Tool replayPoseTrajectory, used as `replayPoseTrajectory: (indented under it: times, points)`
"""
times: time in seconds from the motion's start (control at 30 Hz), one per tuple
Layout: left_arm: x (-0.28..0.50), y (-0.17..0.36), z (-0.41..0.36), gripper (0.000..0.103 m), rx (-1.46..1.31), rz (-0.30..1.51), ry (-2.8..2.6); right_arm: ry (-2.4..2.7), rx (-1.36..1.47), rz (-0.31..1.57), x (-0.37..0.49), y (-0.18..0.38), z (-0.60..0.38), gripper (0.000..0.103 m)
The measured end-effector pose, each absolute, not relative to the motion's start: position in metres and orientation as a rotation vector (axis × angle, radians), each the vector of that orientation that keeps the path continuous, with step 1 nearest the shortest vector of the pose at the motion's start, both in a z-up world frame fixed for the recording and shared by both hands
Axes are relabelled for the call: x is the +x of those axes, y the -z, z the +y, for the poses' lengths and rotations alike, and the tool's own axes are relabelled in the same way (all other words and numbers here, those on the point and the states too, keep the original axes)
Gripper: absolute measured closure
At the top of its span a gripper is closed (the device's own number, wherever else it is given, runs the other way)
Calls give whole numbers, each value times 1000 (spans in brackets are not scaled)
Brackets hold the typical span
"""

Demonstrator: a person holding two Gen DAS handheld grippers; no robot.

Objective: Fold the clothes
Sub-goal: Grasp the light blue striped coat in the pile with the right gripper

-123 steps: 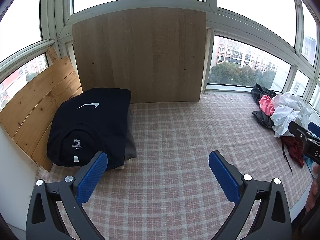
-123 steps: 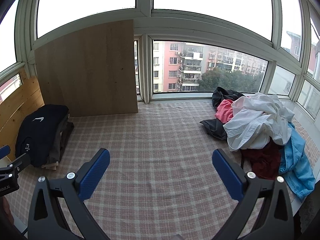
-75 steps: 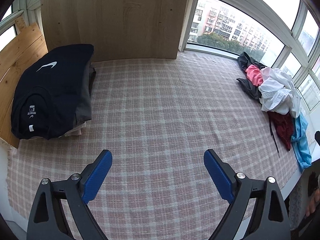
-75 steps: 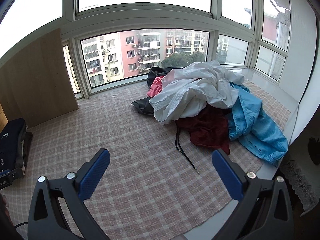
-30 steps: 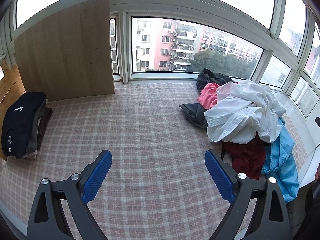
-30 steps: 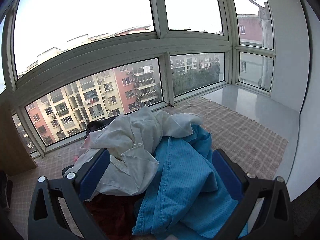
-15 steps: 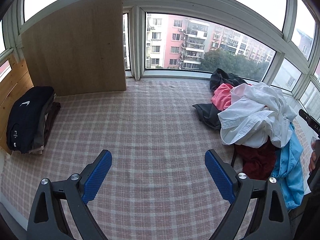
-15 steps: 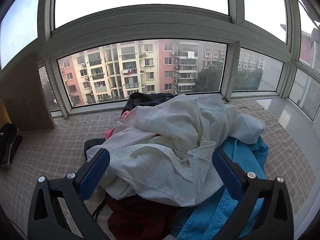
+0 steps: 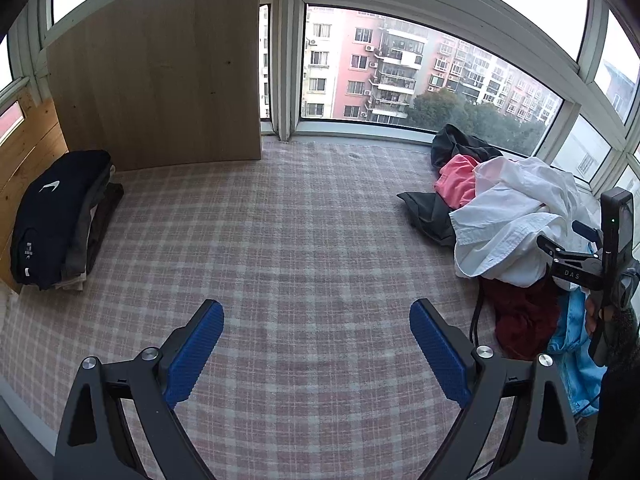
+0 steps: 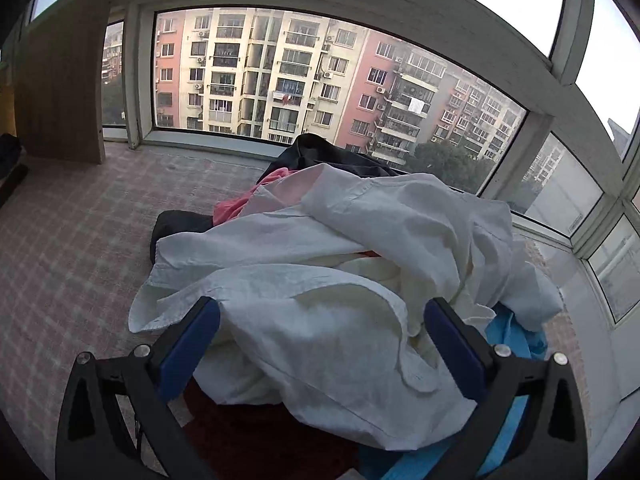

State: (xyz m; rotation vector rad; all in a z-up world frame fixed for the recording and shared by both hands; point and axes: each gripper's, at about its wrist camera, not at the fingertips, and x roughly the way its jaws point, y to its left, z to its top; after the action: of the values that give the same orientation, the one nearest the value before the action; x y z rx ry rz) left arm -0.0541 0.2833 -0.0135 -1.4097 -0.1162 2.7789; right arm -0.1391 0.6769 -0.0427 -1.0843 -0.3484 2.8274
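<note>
right tool [image 10: 322, 330]: wide, over white shirt [image 10: 320, 280] | left tool [image 9: 316, 338]: wide, over plaid cloth [image 9: 280, 240] | folded stack [image 9: 56, 216] far left

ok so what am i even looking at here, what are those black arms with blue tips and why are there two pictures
There is no robot. A person holds a hand tool in each hand, each a gripper with two fingers and blue pads, and each carries a wide-angle camera that looks forward along its fingers. So there are two pictures, one for each tool.

The left gripper is open and empty over a checked cloth. At the far left lies a folded stack, with a dark top on it. At the right is a loose pile, where a white shirt lies on top. The other tool shows at the right edge of this view.

The right gripper is open too, with a finger on each side of the white shirt. It holds nothing yet. Pink, dark, red and blue clothes lie around and under the shirt.
</note>
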Motion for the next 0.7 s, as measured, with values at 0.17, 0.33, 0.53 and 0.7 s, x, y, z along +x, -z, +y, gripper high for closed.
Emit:
replayPoseTrajectory:
  times: [0.17, 0.33, 0.53, 0.7]
  points:
    - [-60, 21, 270, 9, -1447, -169, -2790, -2526, -1106, -54, -137, 35, 811, 0]
    - [-73, 28, 276, 9, -1476, -193, -2740, -2378, -1301, 172, -130, 78, 905, 0]
    - [-84, 28, 305, 9, -1459, -85, -2691, -2419, -1352, 263, -146, 97, 914, 0]
    - [-87, 26, 316, 8, -1447, -32, -2674, -2408, -1446, 318, -184, 115, 918, 0]
